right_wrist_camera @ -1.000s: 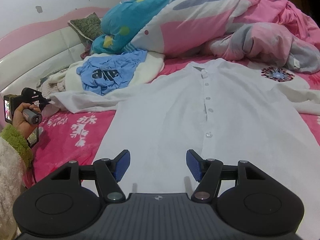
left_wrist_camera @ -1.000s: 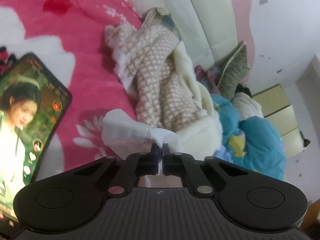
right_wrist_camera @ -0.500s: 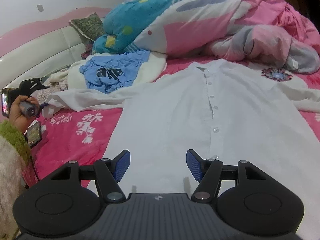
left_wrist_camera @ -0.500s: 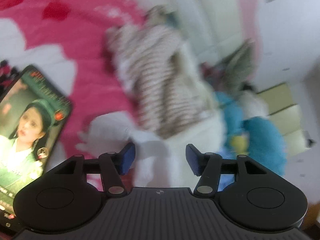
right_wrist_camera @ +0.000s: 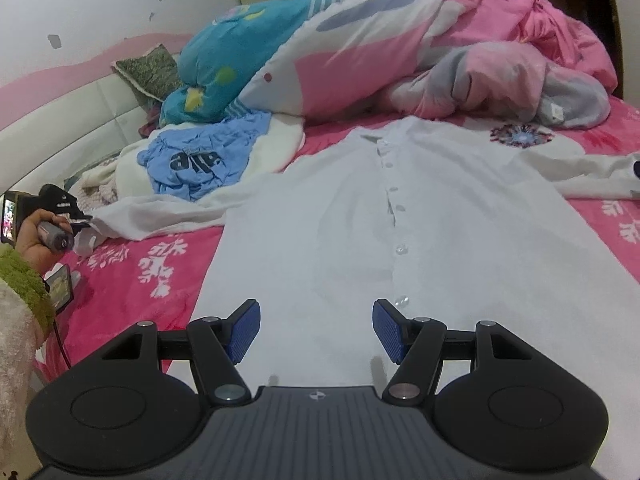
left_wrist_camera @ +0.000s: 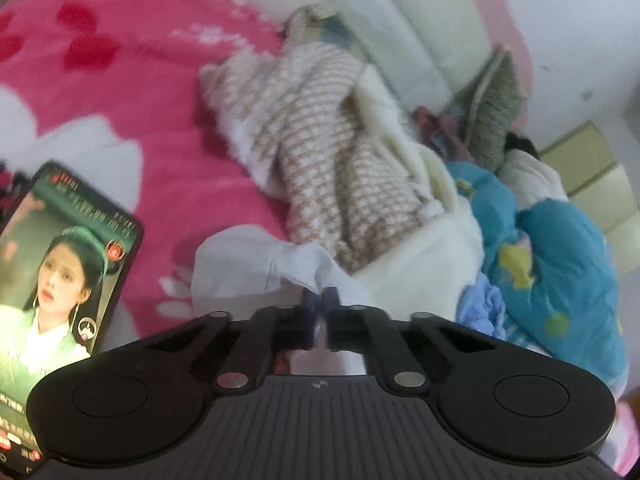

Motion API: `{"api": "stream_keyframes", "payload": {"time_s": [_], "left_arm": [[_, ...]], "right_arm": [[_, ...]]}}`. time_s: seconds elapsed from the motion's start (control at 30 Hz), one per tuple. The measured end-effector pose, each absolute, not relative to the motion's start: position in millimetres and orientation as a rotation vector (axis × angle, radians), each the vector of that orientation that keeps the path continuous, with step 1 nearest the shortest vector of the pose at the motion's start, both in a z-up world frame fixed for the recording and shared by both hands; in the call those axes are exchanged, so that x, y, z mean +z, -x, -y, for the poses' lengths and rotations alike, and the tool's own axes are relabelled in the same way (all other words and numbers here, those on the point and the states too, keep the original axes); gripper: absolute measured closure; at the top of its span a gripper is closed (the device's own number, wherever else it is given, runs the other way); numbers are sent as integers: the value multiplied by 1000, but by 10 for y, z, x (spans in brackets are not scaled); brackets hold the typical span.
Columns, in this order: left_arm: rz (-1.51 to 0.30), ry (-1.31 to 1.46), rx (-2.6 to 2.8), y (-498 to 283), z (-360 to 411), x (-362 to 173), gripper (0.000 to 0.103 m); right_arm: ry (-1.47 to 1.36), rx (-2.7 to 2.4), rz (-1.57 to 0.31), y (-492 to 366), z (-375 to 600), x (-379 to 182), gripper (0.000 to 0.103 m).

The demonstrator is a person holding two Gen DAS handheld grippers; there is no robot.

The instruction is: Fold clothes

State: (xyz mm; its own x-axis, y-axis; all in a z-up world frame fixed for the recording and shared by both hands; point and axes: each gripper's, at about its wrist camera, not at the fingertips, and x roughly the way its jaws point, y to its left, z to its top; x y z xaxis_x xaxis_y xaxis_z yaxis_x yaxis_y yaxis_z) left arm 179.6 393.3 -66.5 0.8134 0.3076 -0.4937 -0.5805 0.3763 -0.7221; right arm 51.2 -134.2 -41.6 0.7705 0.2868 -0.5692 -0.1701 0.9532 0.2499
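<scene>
Two claws over pink bed [right_wrist_camera: 168, 264]. Left claw [left_wrist_camera: 320, 300] clenched on sleeve cuff [left_wrist_camera: 256, 264] of white button-front cotton shirt [right_wrist_camera: 400, 240]; right claw [right_wrist_camera: 316, 332] released, shirt body flat beneath and ahead.

Layout on the bed [right_wrist_camera: 132, 280]. The shirt [right_wrist_camera: 360, 240] lies flat at centre, collar toward the far side, directly ahead of the right gripper [right_wrist_camera: 316, 330]. Its one sleeve [right_wrist_camera: 168, 216] extends left, ending at the left gripper [left_wrist_camera: 320, 300]; the other sleeve extends right. A crumpled T-shirt [right_wrist_camera: 200, 164] rests on a blanket [right_wrist_camera: 276, 140] behind that left sleeve. The duvet [right_wrist_camera: 400, 48] is heaped along the far side, behind the collar. A cushion [right_wrist_camera: 150, 70] leans on the headboard [right_wrist_camera: 60, 128] at left. A phone [left_wrist_camera: 60, 280] lies left of the left gripper, and a knit garment [left_wrist_camera: 320, 160] lies beyond it.
</scene>
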Motion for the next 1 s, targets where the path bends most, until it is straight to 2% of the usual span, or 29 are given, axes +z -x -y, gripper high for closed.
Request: {"api": "stream_keyframes", "payload": {"time_s": [0.23, 0.43, 0.57, 0.63, 0.67, 0.7, 0.83, 1.0], "left_arm": [[-105, 780, 452, -1511, -3336, -120, 103], [-21, 536, 11, -1264, -2110, 437, 103], [-141, 399, -336, -1080, -1179, 406, 102], [-251, 339, -442, -1010, -799, 190, 93], [-314, 301, -484, -982, -636, 30, 80], [-372, 268, -506, -951, -507, -132, 74], [-580, 258, -530, -915, -416, -626, 73], [-580, 331, -470, -879, -840, -694, 65]], "right_arm": [[-189, 223, -601, -447, 1481, -309, 38], [-201, 141, -525, -230, 1783, -133, 38], [-241, 50, -482, -51, 2079, -40, 38], [-269, 10, -474, 20, 2235, -35, 38], [-282, -8, -475, 47, 2303, -46, 38], [-291, -26, -480, 67, 2360, -70, 38], [-322, -49, -509, 61, 2501, -150, 38], [-339, 64, -524, -200, 2462, -135, 38]]}}
